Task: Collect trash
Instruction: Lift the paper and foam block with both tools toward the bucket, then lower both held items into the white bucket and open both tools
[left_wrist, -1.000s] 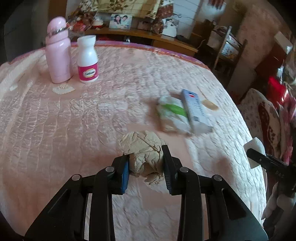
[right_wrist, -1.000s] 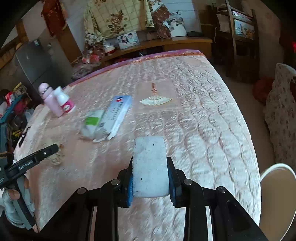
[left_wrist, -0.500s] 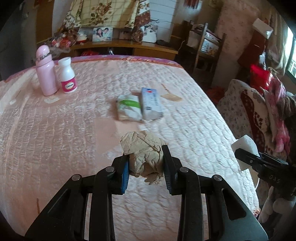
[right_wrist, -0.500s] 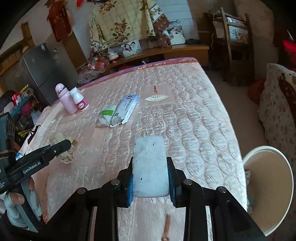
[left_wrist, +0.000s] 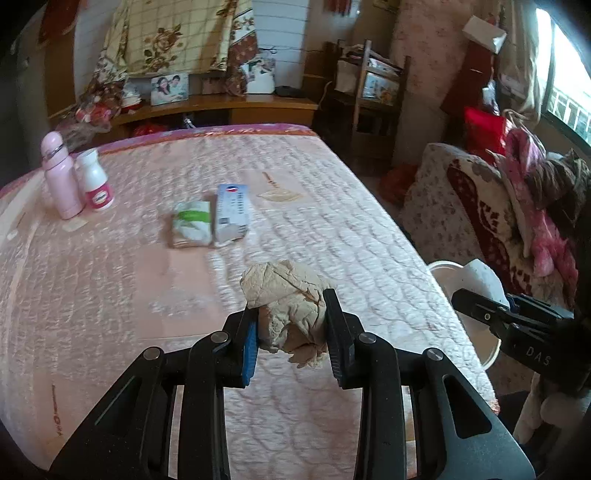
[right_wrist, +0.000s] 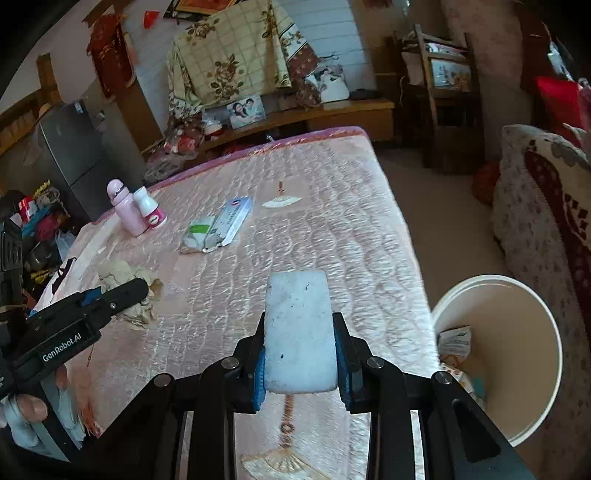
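Observation:
My left gripper (left_wrist: 290, 328) is shut on a crumpled beige paper ball (left_wrist: 286, 301), held above the pink quilted bed (left_wrist: 110, 295). It also shows in the right wrist view (right_wrist: 127, 286). My right gripper (right_wrist: 300, 347) is shut on a white foam block (right_wrist: 299, 328), held over the bed's right side. That block shows in the left wrist view (left_wrist: 480, 275) over a white bin (left_wrist: 445, 271). The white bin (right_wrist: 517, 347) stands on the floor beside the bed, with some wrappers inside.
On the bed lie a green-and-white tissue pack (left_wrist: 190, 223) and a white-and-blue box (left_wrist: 232, 212). A pink bottle (left_wrist: 61, 177) and a white bottle (left_wrist: 96, 181) stand at the far left. A patterned sofa (right_wrist: 546, 206) is to the right.
Both grippers have pulled back and up from the bed while keeping their loads. The white bin has come into view at the right.

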